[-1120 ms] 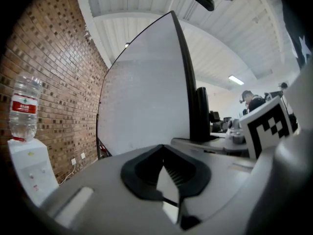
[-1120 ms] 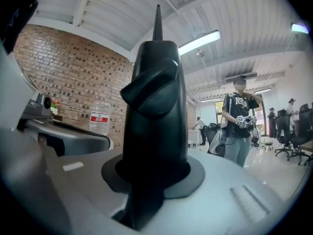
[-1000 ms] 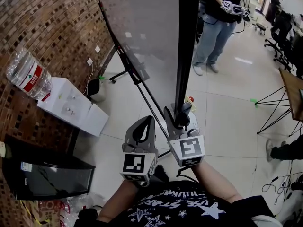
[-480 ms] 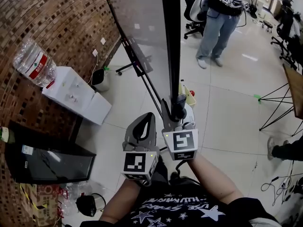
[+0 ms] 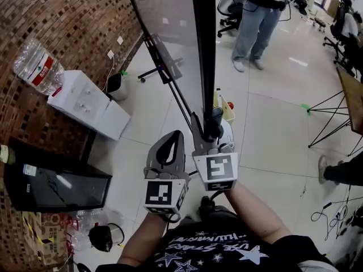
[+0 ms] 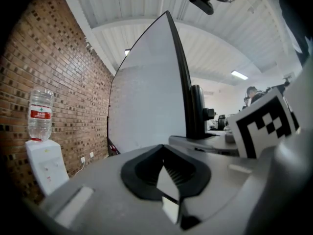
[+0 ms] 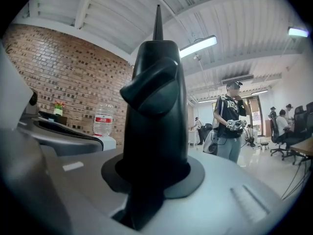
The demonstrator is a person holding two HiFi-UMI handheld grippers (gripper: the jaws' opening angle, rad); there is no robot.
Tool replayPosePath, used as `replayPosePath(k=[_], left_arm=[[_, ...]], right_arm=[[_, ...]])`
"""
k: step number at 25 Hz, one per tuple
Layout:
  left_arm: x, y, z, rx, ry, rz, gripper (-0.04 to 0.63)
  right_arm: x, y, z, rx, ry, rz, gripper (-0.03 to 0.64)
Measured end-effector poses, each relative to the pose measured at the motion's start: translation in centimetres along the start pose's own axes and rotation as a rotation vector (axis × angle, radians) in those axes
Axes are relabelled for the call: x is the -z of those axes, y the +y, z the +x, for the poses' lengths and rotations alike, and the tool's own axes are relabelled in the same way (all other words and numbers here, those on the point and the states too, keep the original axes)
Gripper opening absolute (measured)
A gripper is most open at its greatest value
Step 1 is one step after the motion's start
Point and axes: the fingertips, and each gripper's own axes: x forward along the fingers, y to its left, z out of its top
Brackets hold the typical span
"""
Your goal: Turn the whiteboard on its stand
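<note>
Right gripper point(image 5: 209, 130): clenched on the black edge frame of the whiteboard point(image 5: 170, 21); in the right gripper view the frame fills the gap between the jaws. Gripper points level.

Left gripper point(image 5: 177, 137): just beside the right one, on its left, tips together, grasping nothing, not touching the board.

Whiteboard: upright, long axis vertical. It rises straight up from the right gripper and is seen edge-on from the head view. Its pale face lies ahead of the left gripper and turns toward the left. The black stand point(image 5: 163, 61) slants down and away below the board, ahead of both grippers.

Surroundings: pale tiled floor point(image 5: 272, 129) under the grippers. Brick wall point(image 5: 62, 21) to the left, with a white water dispenser point(image 5: 85, 109) and its bottle point(image 5: 35, 68) against it. A person point(image 5: 255, 16) stands well ahead, right of the board.
</note>
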Motion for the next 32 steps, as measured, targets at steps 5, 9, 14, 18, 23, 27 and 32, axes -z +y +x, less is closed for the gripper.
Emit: replayPosePath(k=[5, 9, 14, 18, 23, 27, 32], left_arm=[[0.5, -1.1, -0.9, 0.029, -0.014, 0.002, 0.006], [1.0, -1.4, -2.3, 0.039, -0.03, 0.016, 0.006], [0.8, -1.8, -5.4, 0.063, -0.019, 0.018, 0.006], [0.8, -1.2, -8.0, 0.047, -0.048, 0.025, 0.006], [0.7, -1.5, -11.7, 0.058, -0.001, -0.018, 0.006], [1.6, -1.6, -14.0, 0.073, 0.0, -0.016, 0.006], [1.7, -0.8, -14.8, 0.066, -0.009, 0.004, 0.006]], right_arm=[[0.2, -0.2, -2.3, 0.009, 0.004, 0.007, 0.099], [0.5, -0.2, -3.4, 0.019, -0.01, -0.002, 0.1], [0.6, 1.9, -4.6, 0.033, -0.011, 0.025, 0.1], [0.1, 4.1, -5.9, 0.05, -0.017, 0.06, 0.1], [-0.1, 6.1, -7.1, 0.064, -0.018, 0.059, 0.1], [0.6, 7.4, -8.7, 0.077, -0.007, 0.009, 0.101], [0.5, 9.4, -10.8, 0.087, -0.009, -0.001, 0.101]])
